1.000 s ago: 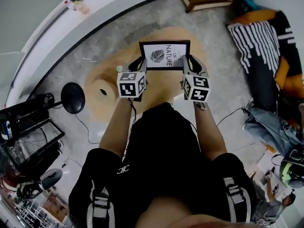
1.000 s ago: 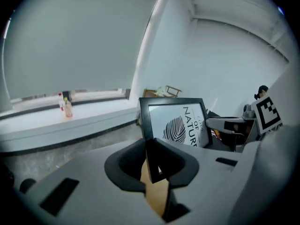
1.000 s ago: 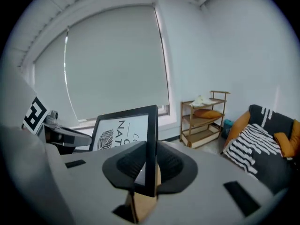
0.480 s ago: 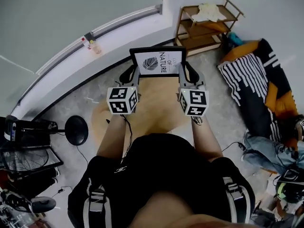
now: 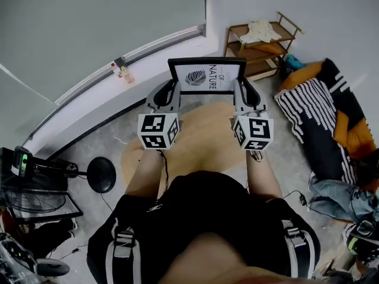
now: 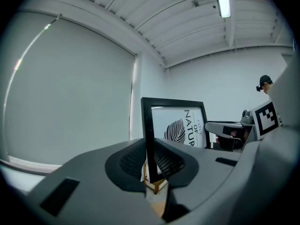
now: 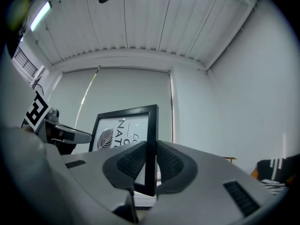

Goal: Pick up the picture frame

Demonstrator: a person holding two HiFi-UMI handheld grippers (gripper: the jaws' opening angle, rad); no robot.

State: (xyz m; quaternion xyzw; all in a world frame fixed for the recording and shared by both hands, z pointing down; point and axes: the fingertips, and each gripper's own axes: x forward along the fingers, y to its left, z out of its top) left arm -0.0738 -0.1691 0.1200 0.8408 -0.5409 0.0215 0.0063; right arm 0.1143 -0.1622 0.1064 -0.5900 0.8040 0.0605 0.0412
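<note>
The white print in the black rectangular picture frame (image 5: 208,76) bears large black capitals "NATURE" with a smaller "OF" beside them, next to a dark leaf drawing. The lettering lies turned on its side. A thin script word next to "OF" is too fine to read. Two white cubes (image 5: 157,131) (image 5: 253,133) show square black-and-white code markers, without letters or digits.
</note>
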